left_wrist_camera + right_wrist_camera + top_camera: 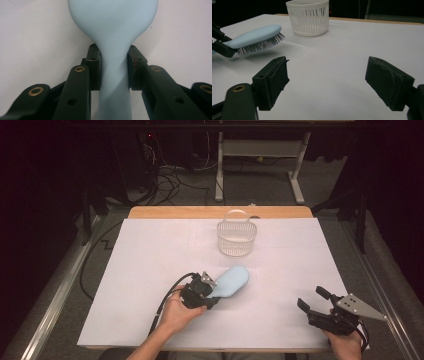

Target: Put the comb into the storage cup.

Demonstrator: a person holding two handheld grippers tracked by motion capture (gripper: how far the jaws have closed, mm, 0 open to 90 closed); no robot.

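A pale blue hairbrush point(231, 281) is held just above the white table near the middle front, bristles down. My left gripper point(207, 292) is shut on its narrow handle point(113, 75), with both pads pressed against the sides of the neck. The brush head point(258, 36) points toward a white plastic basket point(236, 237) farther back. At the front right, my right gripper point(314, 300) stands open above the table with nothing between its pads point(274, 80).
The white table cover point(150, 255) ends at a wooden edge point(180, 212) at the back. Metal rails run along both sides of the table. Beyond it lie cables and desk legs on a dark floor.
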